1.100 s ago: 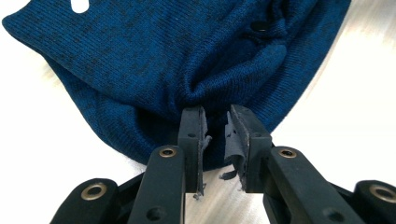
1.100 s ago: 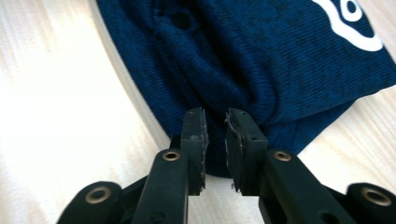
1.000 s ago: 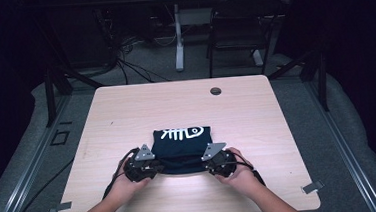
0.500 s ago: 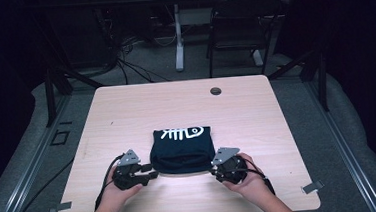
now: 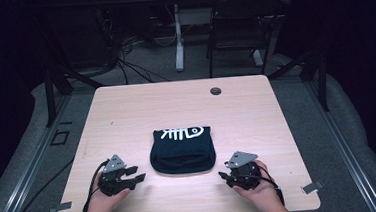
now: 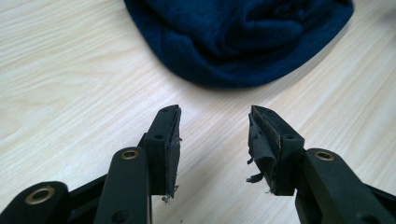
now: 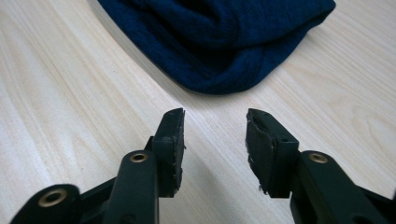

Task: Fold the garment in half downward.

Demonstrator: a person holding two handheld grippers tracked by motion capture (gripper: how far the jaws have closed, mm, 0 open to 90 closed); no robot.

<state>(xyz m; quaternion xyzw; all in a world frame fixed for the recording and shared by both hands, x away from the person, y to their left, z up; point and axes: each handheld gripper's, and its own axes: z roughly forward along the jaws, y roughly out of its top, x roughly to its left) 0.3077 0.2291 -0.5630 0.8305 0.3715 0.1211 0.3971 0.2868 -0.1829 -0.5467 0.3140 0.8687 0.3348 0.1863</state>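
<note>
A folded dark navy garment [image 5: 182, 151] with a white fish-skeleton print lies in the middle of the wooden table [image 5: 126, 115]. My left gripper [image 5: 134, 174] rests on the table to the garment's left, open, nothing between its jaws. My right gripper [image 5: 225, 177] sits to the garment's right, also open and empty. In the left gripper view the garment's rounded folded edge [image 6: 233, 42] lies a short way past the open gripper [image 6: 214, 135]. The right gripper view shows the same knit fold [image 7: 215, 46] just beyond that open gripper [image 7: 214, 135].
A small dark round grommet [image 5: 216, 90] sits near the table's far edge. Metal clips [image 5: 312, 187] stick out at the near corners. Beyond the table stand a chair [image 5: 236, 32] and a desk leg [image 5: 178, 41] among cables on the floor.
Both grippers have let go of the garment's near edge and drawn back and outward, the left to the left, the right to the right. The garment stays folded in place.
</note>
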